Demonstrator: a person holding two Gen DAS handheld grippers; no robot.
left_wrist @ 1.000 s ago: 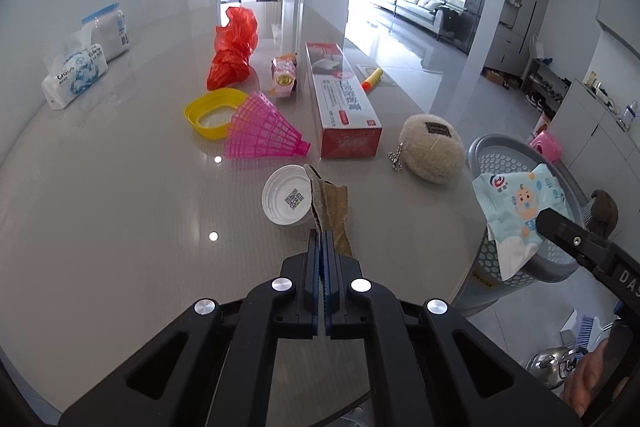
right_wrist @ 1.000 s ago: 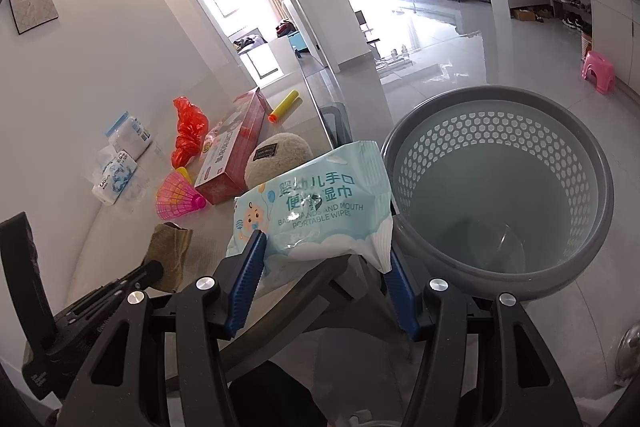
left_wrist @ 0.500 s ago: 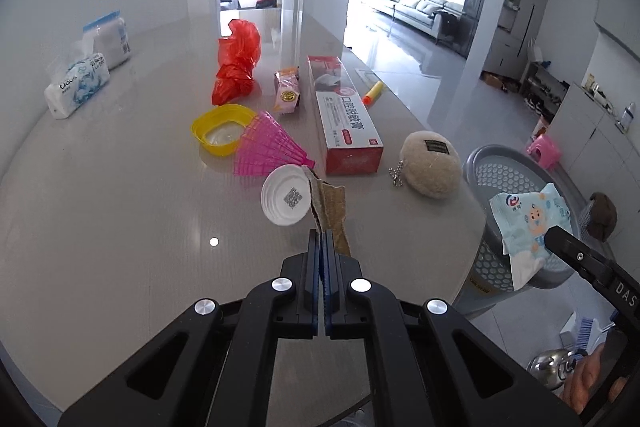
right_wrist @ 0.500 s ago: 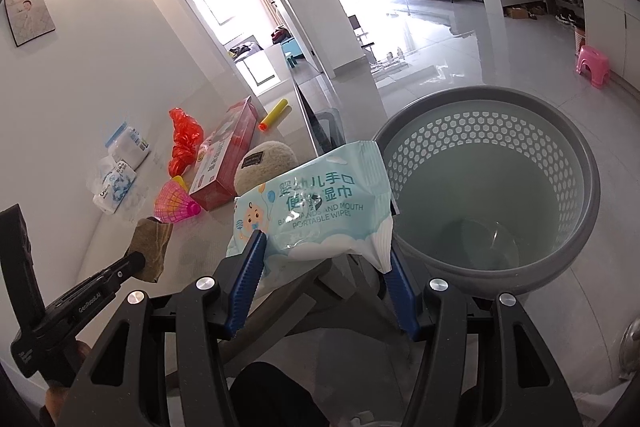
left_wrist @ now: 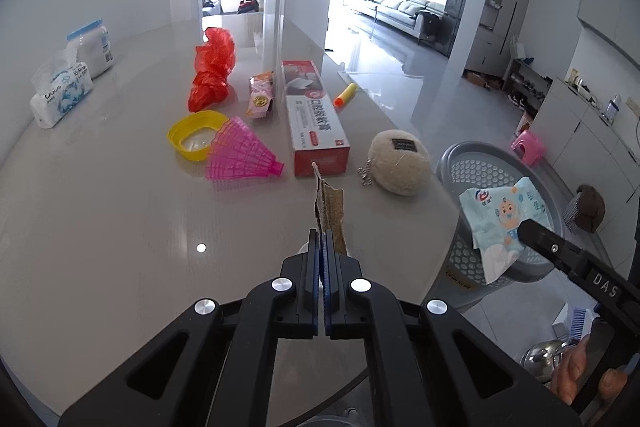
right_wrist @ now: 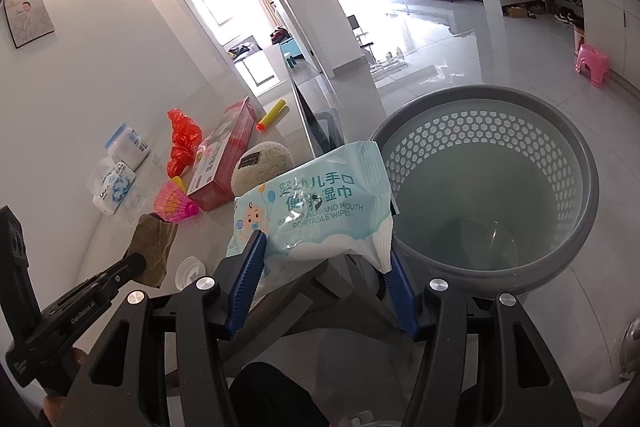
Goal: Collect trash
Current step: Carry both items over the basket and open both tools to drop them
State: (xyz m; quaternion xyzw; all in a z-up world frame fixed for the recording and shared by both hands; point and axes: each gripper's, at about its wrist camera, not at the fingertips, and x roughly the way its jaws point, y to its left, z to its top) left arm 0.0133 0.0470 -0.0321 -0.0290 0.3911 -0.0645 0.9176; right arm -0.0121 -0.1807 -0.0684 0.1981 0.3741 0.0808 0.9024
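A light blue pack of baby wipes (right_wrist: 316,211) sits low in the middle of the right wrist view, clamped across its width between the blue pads of the right gripper (right_wrist: 320,255). The pack hangs at the near left rim of a grey perforated basket (right_wrist: 560,267) that fills the lower right of that frame; whether it is over the opening or just beside the rim cannot be told. In the left wrist view the same pack (left_wrist: 500,215) shows at the right edge, in front of the basket (left_wrist: 472,171).

The left gripper (left_wrist: 323,239) is clenched on a torn scrap of brown cardboard (left_wrist: 330,211), which stands up from its closed pads in the centre of the frame, lifted above the table (left_wrist: 100,227). In the right wrist view the scrap (right_wrist: 154,247) appears at lower left, pinched at the tip of that gripper (right_wrist: 138,265), with a white lid (right_wrist: 190,269) lying on the table just to its right.

Farther up the table, in the left wrist view, lie a pink plastic shuttlecock (left_wrist: 240,157) touching a yellow bowl (left_wrist: 194,135), a long red and white box (left_wrist: 316,119), a fluffy beige pouch (left_wrist: 398,163) with a small chain, a snack packet (left_wrist: 261,99), a crumpled red bag (left_wrist: 212,71) and a yellow tube (left_wrist: 346,94). At upper left are a tissue pack (left_wrist: 60,95) and a white jar with a blue lid (left_wrist: 92,47). A pink stool (left_wrist: 528,147) stands on the floor beyond the basket.
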